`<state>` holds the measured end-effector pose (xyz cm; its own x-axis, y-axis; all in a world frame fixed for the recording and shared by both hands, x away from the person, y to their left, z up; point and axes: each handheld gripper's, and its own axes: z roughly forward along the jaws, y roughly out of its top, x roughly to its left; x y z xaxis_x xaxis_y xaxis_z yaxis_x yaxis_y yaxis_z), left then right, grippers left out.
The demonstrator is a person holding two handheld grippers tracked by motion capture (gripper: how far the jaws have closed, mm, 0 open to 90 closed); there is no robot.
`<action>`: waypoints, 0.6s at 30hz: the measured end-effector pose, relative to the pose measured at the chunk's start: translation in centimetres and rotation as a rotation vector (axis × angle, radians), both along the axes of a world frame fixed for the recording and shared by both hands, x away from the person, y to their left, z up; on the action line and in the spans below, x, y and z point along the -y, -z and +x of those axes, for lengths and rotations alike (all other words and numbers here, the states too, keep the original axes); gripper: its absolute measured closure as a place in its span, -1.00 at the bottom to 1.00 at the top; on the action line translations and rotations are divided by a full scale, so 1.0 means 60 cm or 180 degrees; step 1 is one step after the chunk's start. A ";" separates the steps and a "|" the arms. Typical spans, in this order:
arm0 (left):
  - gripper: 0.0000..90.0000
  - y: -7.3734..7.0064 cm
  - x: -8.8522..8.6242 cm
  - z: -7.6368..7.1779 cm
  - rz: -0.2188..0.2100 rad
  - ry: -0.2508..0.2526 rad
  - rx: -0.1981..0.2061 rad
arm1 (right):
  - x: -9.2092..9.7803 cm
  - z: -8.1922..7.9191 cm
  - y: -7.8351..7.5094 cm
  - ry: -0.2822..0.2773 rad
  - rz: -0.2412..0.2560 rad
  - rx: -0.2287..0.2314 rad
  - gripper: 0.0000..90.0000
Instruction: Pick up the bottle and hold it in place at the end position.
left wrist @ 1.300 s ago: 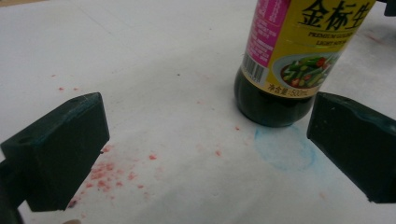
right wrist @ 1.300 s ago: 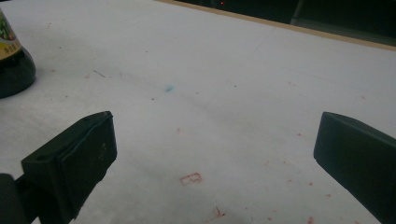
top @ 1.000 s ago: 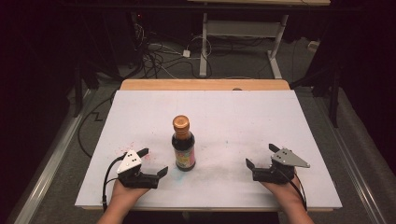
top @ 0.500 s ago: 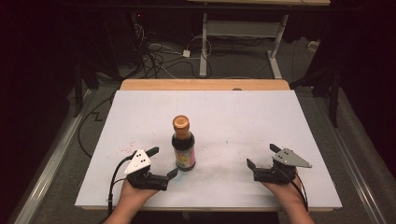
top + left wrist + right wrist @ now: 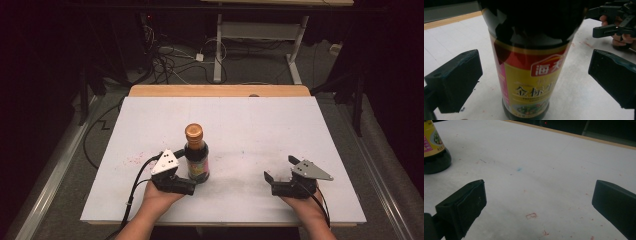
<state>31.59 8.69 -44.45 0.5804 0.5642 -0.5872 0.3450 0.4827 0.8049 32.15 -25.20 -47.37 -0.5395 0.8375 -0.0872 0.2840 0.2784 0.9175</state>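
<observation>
Left gripper (image 5: 534,82) gapes around the upright dark glass sauce bottle with yellow-red label (image 5: 530,75), untouched; heavy, slick glass, best pinched mid-label. Right gripper (image 5: 280,181) idles open, well apart.

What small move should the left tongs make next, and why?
Probably close the left tongs on the dark glass sauce bottle with the yellow and red label. In the left gripper view the bottle stands upright between the two open black jaws, with a gap on each side, so nothing grips it yet. The right tongs rest open on the white table top, apart from the bottle.
</observation>
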 end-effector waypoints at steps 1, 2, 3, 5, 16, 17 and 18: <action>-1.00 -0.001 0.001 0.002 0.0014 -0.0002 0.0005 | 0.000 0.000 0.000 0.0004 -0.0001 -0.0008 -1.00; -1.00 -0.001 -0.001 0.004 0.0084 0.0009 -0.0006 | 0.000 0.001 0.001 0.0005 0.0003 -0.0014 -1.00; -0.99 -0.001 -0.004 0.005 0.0128 0.0062 -0.0029 | 0.000 0.001 0.000 0.0013 0.0016 -0.0016 -1.00; -0.92 0.000 -0.006 0.008 0.0170 0.0072 -0.0020 | 0.000 0.000 -0.001 0.0006 0.0006 0.0011 -1.00; -0.67 -0.007 -0.003 0.012 0.0453 0.0073 0.0056 | 0.003 -0.003 -0.004 0.0013 0.0036 0.0029 -1.00; -0.65 -0.007 -0.003 0.012 0.0462 0.0008 0.0035 | 0.003 -0.003 -0.004 0.0014 0.0039 0.0026 -1.00; -0.60 -0.007 -0.002 0.011 0.0468 0.0016 0.0063 | 0.003 -0.003 -0.004 0.0015 0.0035 0.0027 -1.00</action>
